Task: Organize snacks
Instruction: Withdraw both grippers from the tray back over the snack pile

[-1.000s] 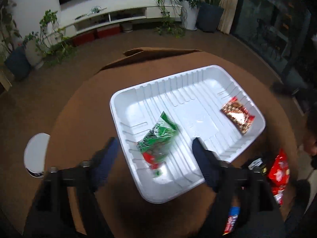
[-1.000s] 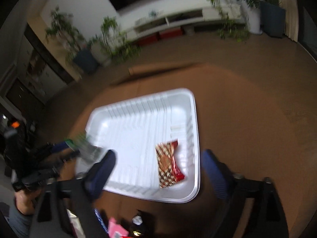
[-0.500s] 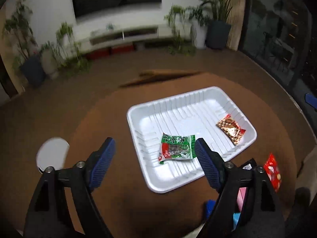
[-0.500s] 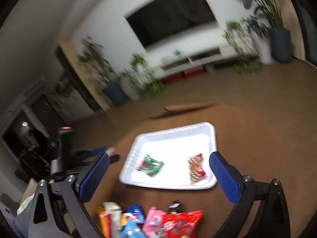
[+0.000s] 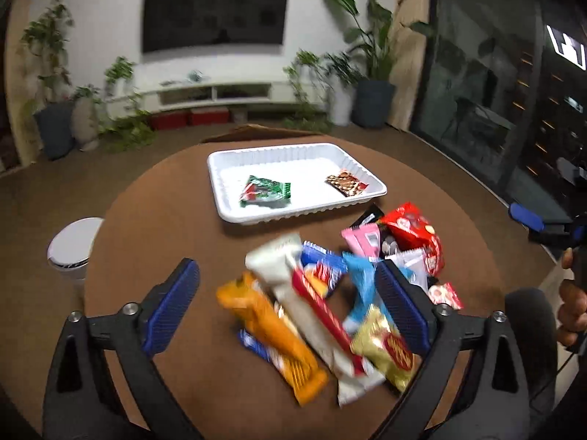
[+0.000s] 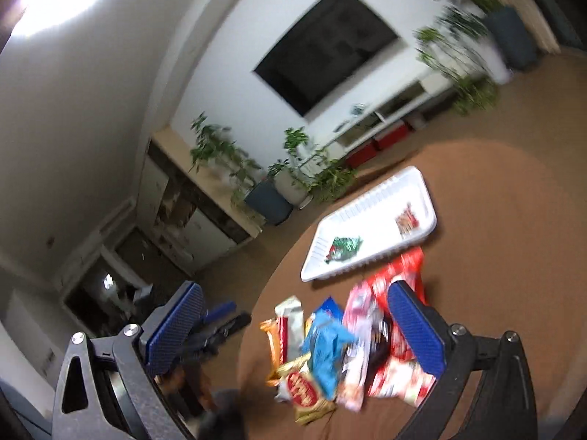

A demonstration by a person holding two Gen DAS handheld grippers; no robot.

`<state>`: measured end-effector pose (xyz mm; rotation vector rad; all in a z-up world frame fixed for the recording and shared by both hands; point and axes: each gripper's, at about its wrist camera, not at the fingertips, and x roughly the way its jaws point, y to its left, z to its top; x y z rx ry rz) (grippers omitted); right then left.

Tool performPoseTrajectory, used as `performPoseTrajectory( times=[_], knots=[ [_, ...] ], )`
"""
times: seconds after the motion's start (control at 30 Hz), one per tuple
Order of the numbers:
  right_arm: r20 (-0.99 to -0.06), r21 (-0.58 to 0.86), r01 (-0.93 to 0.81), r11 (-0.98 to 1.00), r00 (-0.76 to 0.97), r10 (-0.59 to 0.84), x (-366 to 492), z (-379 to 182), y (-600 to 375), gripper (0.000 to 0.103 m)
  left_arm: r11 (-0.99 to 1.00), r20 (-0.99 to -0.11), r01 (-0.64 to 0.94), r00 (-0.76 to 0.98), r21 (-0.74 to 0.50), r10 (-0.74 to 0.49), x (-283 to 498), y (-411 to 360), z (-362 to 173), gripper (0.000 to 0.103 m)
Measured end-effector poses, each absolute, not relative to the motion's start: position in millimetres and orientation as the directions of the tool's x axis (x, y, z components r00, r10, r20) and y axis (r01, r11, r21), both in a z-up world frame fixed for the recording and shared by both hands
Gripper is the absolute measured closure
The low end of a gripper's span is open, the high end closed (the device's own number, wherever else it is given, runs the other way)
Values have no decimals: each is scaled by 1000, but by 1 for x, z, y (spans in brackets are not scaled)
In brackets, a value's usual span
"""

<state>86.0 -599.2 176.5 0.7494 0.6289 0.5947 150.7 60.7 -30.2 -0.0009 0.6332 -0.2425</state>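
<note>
Left wrist view tells you most of it: you've barely started. The white tray (image 5: 234,216) sits toward the far side of the round desk (image 5: 154,234), and only two snacks are in it, a green packet (image 5: 266,192) near the left half and a small red-brown packet (image 5: 346,182) at the right end, well apart from each other.

Everything else is still loose in the snack pile (image 5: 330,293) on the near side of the desk: an orange bar (image 5: 271,333), a long white bar (image 5: 293,293), a gold packet (image 5: 389,348), a red bag (image 5: 411,229), plus blue and pink wrappers I can't sort out through the blur. So by my count that's two in, a dozen or so to go.

Your left gripper (image 5: 290,308) hangs over the pile with jaws spread wide and nothing in them. Your right gripper (image 6: 297,330) is the same deal, jaws wide apart and empty, tilted above the pile's right edge.
</note>
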Motion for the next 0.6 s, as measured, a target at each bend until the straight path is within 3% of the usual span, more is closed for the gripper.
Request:
performPoseTrajectory(
  times=[0.23, 0.37, 0.6],
  knots=[
    [-436, 783, -72, 617, 644, 628, 62, 150, -607, 0, 981, -671, 74, 720, -181, -178, 97, 65, -49, 4],
    [-515, 747, -47, 664, 591, 621, 48, 137, -590, 0, 975, -703, 99, 680, -198, -211, 93, 61, -58, 4],
    [-621, 540, -183, 822, 572, 536, 37, 142, -545, 1, 961, -724, 147, 633, -234, -273, 93, 45, -70, 4]
  ],
)
